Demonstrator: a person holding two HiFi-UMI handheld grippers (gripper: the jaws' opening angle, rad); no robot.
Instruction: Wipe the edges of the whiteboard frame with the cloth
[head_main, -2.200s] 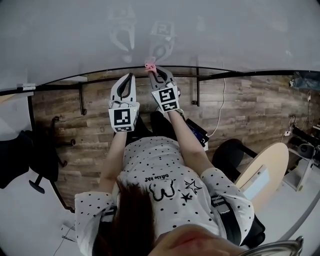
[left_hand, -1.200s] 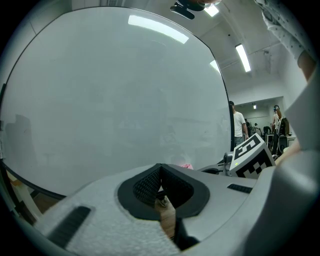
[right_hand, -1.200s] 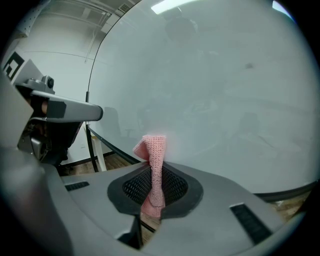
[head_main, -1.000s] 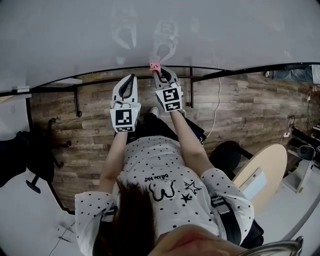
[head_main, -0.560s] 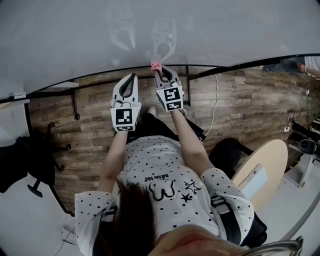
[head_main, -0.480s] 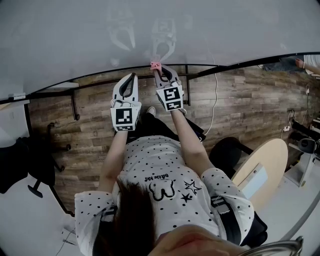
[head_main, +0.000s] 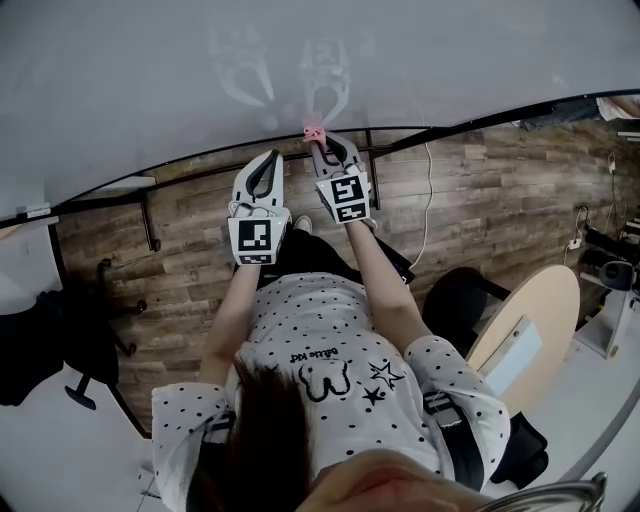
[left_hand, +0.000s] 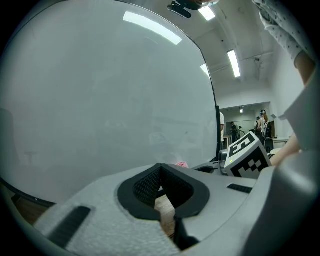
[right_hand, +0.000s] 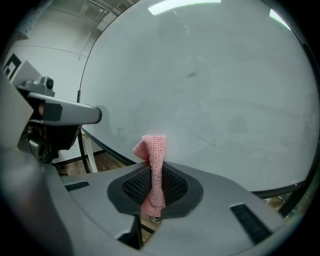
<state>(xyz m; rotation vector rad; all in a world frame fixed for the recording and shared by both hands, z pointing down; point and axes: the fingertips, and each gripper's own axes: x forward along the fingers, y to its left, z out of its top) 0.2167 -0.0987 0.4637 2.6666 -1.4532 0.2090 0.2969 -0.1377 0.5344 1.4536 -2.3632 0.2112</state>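
Hardly any print can be read.
The shirt (head_main: 330, 340) carries a short script line, upside down and too small to make out; the marker cubes (head_main: 259, 240) bear only black-and-white square patterns.

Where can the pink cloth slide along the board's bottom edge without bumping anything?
To the right of the cloth, the bottom frame runs bare. Left of the left tool it is bare too. The middle is crowded: the left tool sits close beside the right tool, which is shut on the cloth.
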